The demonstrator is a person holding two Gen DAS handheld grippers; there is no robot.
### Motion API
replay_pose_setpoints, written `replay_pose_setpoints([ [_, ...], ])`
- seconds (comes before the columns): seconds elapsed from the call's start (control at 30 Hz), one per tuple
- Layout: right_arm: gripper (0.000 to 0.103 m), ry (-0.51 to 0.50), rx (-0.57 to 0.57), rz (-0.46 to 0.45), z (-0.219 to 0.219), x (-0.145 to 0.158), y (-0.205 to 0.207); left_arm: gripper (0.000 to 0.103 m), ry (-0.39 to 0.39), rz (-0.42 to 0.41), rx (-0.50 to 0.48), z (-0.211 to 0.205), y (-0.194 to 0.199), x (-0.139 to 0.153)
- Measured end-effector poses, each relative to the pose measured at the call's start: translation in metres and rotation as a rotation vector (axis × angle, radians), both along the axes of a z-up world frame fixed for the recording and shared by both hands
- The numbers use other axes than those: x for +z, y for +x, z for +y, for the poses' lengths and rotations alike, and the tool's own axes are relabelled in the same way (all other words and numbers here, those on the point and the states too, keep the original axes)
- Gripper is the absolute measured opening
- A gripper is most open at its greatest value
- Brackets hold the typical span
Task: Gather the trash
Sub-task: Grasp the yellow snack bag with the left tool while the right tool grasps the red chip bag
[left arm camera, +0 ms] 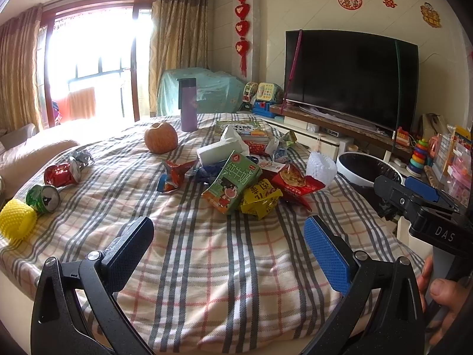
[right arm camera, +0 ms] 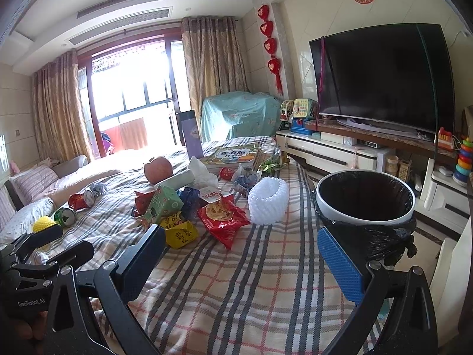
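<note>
Litter lies on a plaid-covered table (left arm camera: 221, 275): a green milk carton (left arm camera: 233, 183), a yellow wrapper (left arm camera: 260, 201), a red snack bag (left arm camera: 295, 183), a white foam net (left arm camera: 320, 167), a crushed red can (left arm camera: 60, 174), a green can (left arm camera: 43, 198) and a yellow foam net (left arm camera: 16, 222). My left gripper (left arm camera: 229, 236) hovers open over bare cloth, short of the carton. My right gripper (right arm camera: 239, 251) is open too, just before the red snack bag (right arm camera: 223, 219) and white foam net (right arm camera: 267, 204). A black-lined bin (right arm camera: 365, 198) stands off the table's right edge.
An apple (left arm camera: 161, 137), a purple bottle (left arm camera: 188, 106), a book (left arm camera: 242, 128) and a tissue roll (left arm camera: 218, 148) sit farther back. A TV (right arm camera: 381, 77) on a low cabinet with toys lines the right wall. A sofa (right arm camera: 38, 183) lies to the left.
</note>
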State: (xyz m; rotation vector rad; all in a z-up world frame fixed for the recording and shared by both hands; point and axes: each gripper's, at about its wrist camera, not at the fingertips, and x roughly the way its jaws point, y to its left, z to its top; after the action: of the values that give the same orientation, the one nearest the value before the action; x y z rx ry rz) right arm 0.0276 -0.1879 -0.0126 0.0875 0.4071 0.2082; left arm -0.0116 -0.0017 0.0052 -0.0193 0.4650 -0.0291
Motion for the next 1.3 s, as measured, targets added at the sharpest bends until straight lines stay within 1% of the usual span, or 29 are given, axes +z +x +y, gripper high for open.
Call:
replay_pose_setpoints([
  [0.43,0.103,0.004,0.014,0.022,0.0,-0.004,0.007,0.103,-0.008,0.012,-0.012,-0.002,0.009,-0.002],
  [0.77,0.103,-0.008,-0.002,0.092,-0.005,-0.013,0.026,0.103,-0.036,0.056,-0.02,0.004,0.029,-0.017],
  [0.83,0.102,-0.009,0.001,0.105,-0.005,-0.015,0.03,0.101,-0.043,0.074,-0.025,0.005,0.037,-0.021],
  [0.9,0.1,0.002,0.01,0.124,-0.004,-0.016,0.036,0.097,-0.047,0.093,-0.034,0.005,0.045,-0.025],
  [1.0,0.091,0.043,0.027,0.17,-0.006,-0.021,0.049,0.089,-0.059,0.121,-0.053,0.004,0.055,-0.031],
  [1.07,0.082,0.082,0.034,0.209,-0.01,-0.025,0.059,0.084,-0.066,0.138,-0.063,0.003,0.063,-0.033],
  [1.1,0.08,0.095,0.034,0.226,-0.011,-0.026,0.064,0.083,-0.067,0.147,-0.068,0.002,0.068,-0.035],
  [1.17,0.073,0.111,0.034,0.251,-0.012,-0.03,0.072,0.079,-0.068,0.158,-0.076,0.001,0.074,-0.037],
  [1.3,0.069,0.11,0.034,0.284,-0.011,-0.035,0.083,0.078,-0.058,0.18,-0.087,-0.004,0.089,-0.043],
])
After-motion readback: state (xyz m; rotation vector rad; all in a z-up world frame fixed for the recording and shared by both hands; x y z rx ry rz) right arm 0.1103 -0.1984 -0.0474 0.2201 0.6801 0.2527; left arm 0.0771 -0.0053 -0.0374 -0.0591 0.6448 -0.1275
